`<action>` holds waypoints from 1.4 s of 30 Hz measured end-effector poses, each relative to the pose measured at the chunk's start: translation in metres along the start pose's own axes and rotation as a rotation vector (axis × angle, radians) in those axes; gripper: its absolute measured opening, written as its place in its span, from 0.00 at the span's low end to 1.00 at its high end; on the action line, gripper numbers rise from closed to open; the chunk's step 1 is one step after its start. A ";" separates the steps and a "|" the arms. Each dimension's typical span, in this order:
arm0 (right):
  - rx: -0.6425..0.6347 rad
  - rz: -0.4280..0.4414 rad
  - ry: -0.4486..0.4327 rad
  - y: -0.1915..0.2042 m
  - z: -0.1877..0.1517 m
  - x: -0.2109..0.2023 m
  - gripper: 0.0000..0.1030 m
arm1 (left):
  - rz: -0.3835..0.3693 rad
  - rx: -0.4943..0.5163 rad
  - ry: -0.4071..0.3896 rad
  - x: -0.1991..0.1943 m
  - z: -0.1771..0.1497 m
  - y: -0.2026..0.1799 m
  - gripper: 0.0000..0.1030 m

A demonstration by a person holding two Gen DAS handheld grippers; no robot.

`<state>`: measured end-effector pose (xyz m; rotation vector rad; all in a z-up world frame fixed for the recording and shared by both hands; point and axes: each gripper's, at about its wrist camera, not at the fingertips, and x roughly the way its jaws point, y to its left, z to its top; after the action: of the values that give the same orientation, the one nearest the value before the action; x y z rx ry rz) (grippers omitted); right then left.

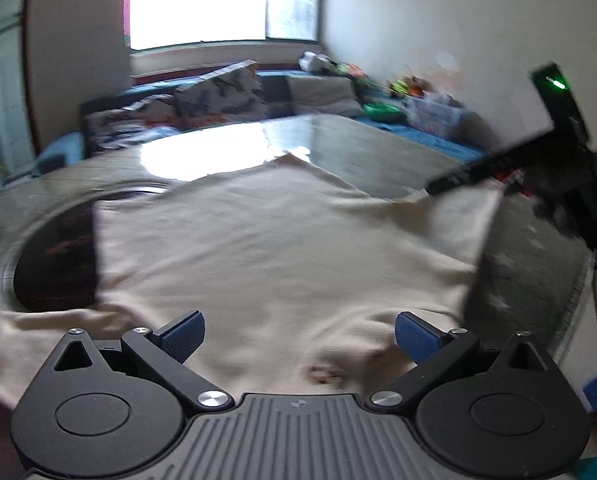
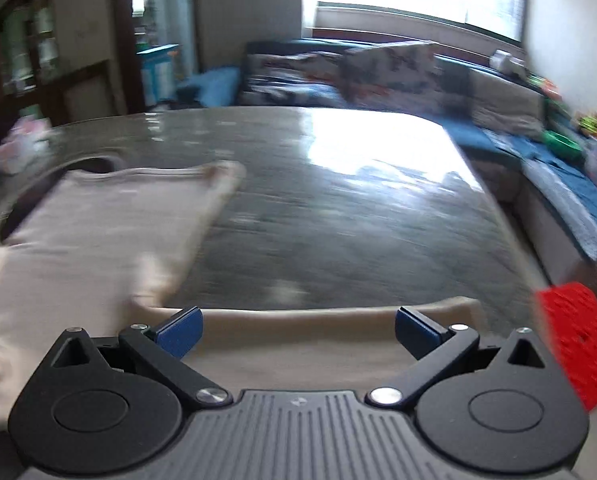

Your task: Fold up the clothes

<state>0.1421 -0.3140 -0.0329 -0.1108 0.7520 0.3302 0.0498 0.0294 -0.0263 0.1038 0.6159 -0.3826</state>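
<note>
Shirt (image 1: 266, 248): we see a beige garment spread on the bench (image 1: 362, 148), partly over a dark round inset at its left; both views are motion-blurred.
Left gripper (image 1: 298, 334): we hold it with its blue pads wide apart and nothing between them; the cloth lies directly below and ahead of it, a small brown mark just under the tips.
Right gripper (image 2: 298, 330): its pads are also spread, gripping nothing; a beige edge runs crosswise right in front of the tips, and the rest of the cloth stretches away to its left.
Which is nearer: we judge both sit at the near edge of the cloth, the left over its middle, the right at its right side.
Long axis: it appears to run away from us across the bench, with the far hem ending short of the window glare.
Stage: the cloth looks mostly flat; we cannot tell which fold, if any, it already carries.
</note>
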 end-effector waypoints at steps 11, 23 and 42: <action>-0.160 0.251 -0.014 0.119 0.019 0.020 1.00 | 0.304 -0.237 -0.004 -0.019 -0.005 0.122 1.00; -0.237 0.257 0.024 0.153 0.006 0.048 1.00 | 0.494 -0.360 0.067 -0.014 -0.024 0.201 1.00; -0.245 0.268 -0.041 0.150 -0.005 0.047 1.00 | 0.553 -0.419 0.007 -0.030 -0.027 0.222 0.61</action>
<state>0.1213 -0.1621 -0.0656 -0.2347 0.6840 0.6781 0.0967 0.2500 -0.0351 -0.1260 0.6350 0.2845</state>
